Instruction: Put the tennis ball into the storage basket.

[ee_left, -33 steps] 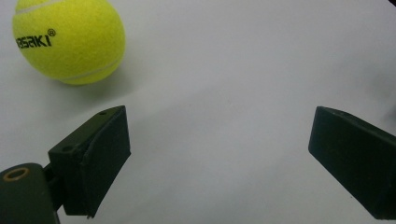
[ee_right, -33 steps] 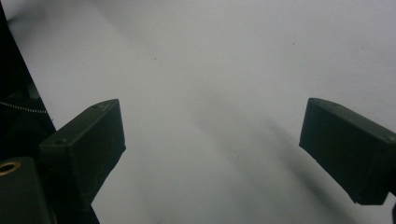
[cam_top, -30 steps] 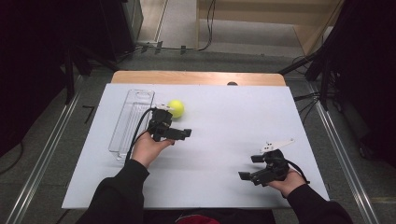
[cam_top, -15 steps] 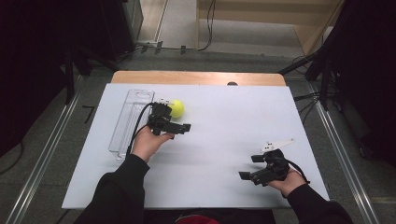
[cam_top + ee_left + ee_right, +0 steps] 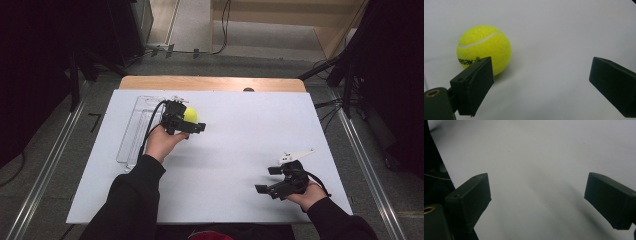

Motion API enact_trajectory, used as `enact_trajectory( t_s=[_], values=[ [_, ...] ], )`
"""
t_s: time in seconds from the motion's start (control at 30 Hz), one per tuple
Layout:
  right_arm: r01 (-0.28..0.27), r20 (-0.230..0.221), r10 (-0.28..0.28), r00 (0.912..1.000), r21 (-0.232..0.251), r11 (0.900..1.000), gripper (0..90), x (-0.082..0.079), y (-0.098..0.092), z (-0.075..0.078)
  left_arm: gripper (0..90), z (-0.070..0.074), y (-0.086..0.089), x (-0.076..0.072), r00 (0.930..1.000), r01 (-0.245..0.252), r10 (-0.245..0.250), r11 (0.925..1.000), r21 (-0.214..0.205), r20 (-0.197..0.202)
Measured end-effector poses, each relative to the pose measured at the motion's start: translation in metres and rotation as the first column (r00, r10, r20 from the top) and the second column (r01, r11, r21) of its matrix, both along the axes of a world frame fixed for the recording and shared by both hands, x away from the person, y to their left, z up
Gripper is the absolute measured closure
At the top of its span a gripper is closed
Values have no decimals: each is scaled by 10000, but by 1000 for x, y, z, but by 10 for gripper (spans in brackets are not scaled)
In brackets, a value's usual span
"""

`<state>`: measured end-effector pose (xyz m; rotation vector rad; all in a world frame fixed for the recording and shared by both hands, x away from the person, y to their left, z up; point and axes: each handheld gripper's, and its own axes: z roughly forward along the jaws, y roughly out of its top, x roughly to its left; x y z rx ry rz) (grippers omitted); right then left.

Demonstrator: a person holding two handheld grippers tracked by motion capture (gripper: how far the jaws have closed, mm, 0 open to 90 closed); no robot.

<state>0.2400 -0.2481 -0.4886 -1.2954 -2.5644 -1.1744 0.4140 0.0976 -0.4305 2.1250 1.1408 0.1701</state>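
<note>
Fuzzy yellow tennis ball (image 5: 484, 48) near the white table's (image 5: 240, 150) far-left edge, black left gripper (image 5: 541, 82) gaping wide just beside it, untouched, black right gripper (image 5: 271, 178) wide, empty, near-right corner

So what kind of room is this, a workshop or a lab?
Most likely a lab set up for recording hand work. A white table stands alone with dark curtains at its sides and cables on the floor. A person holds a left gripper by a tennis ball and a right gripper.
</note>
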Motion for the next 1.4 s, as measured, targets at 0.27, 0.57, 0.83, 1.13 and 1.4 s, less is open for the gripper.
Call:
enact_trajectory(
  t_s=[0.27, 0.57, 0.83, 1.13, 1.4],
  values=[
    [-19, -24, 19, 10000, 16, 10000, 50, 0, 0, 0, 57, 7, 2, 14, 10000, -36, 35, 9998, -172, -57],
    [-44, -39, 44, 10000, 37, 10000, 50, 0, 0, 0, 57, 9, 0, 27, 9999, -96, 94, 9998, -149, -121],
    [-30, -67, 30, 10000, 63, 10000, 50, 0, 0, 0, 67, 19, -5, 42, 9996, -282, 282, 9996, -36, 29],
    [-77, -60, 77, 10000, 79, 9999, 50, 0, 1, 0, 67, 21, -12, 56, 9986, -513, 513, 9987, -47, 104],
    [-86, -66, 86, 9999, 110, 9999, 50, 0, 1, 0, 67, 15, -9, 62, 9959, -897, 897, 9960, -12, 151]
  ],
)
